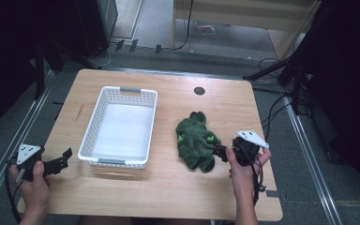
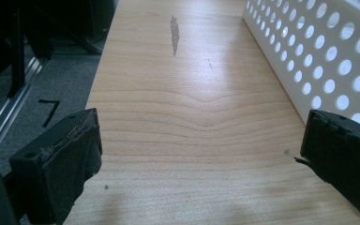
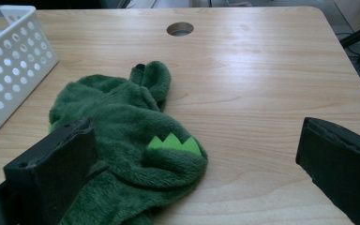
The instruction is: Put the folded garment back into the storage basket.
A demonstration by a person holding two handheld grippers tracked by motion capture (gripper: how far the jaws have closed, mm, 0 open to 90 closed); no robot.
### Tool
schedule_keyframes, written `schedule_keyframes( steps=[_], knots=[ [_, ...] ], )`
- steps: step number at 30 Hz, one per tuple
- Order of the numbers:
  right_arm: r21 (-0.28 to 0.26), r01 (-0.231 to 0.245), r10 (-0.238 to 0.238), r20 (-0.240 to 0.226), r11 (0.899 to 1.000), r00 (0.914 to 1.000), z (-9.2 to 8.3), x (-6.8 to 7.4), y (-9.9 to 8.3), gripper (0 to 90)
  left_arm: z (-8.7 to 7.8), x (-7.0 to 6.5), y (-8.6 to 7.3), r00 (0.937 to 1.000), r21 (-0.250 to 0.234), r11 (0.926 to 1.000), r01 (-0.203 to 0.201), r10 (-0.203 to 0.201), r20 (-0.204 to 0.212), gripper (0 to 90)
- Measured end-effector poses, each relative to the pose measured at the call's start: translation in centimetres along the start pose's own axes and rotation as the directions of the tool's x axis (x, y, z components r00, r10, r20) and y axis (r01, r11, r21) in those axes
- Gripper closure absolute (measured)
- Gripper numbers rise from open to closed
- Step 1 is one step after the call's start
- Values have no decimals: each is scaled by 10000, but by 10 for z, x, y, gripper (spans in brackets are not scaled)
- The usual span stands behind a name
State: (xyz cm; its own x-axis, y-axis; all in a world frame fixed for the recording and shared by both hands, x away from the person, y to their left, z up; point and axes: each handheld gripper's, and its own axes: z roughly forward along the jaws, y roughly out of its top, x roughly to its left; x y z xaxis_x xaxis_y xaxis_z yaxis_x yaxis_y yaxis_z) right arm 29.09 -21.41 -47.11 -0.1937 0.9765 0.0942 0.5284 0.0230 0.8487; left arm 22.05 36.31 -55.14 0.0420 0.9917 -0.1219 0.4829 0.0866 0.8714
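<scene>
Showing 1 basket (image 1: pixel 122 123), 1 green plush (image 1: pixel 196 140), 2 tools.

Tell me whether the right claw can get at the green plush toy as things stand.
Probably yes. The right claw is open and already at the green plush toy, one jaw against its near edge, with nothing between them. The white basket stands apart on the table.

The table (image 1: pixel 178 187) is smooth pale wood with a soft sheen. The basket (image 1: pixel 93 122) is white perforated plastic; the toy (image 3: pixel 122 117) is green plush.
</scene>
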Motion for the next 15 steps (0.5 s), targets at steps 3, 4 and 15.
schedule_keyframes(
  steps=[3,4,15],
  knots=[
    [60,87,-87,-55,9999,9999,3,6,3,0,0,0,0,10000,3,10000,14,-14,0,0],
    [60,140,-139,-93,9999,9999,5,8,4,0,0,0,0,10000,-4,10000,26,-26,4,0],
    [388,330,-318,-304,9987,9990,20,30,10,0,0,0,0,10000,-26,10000,59,-59,29,0]
  ],
)
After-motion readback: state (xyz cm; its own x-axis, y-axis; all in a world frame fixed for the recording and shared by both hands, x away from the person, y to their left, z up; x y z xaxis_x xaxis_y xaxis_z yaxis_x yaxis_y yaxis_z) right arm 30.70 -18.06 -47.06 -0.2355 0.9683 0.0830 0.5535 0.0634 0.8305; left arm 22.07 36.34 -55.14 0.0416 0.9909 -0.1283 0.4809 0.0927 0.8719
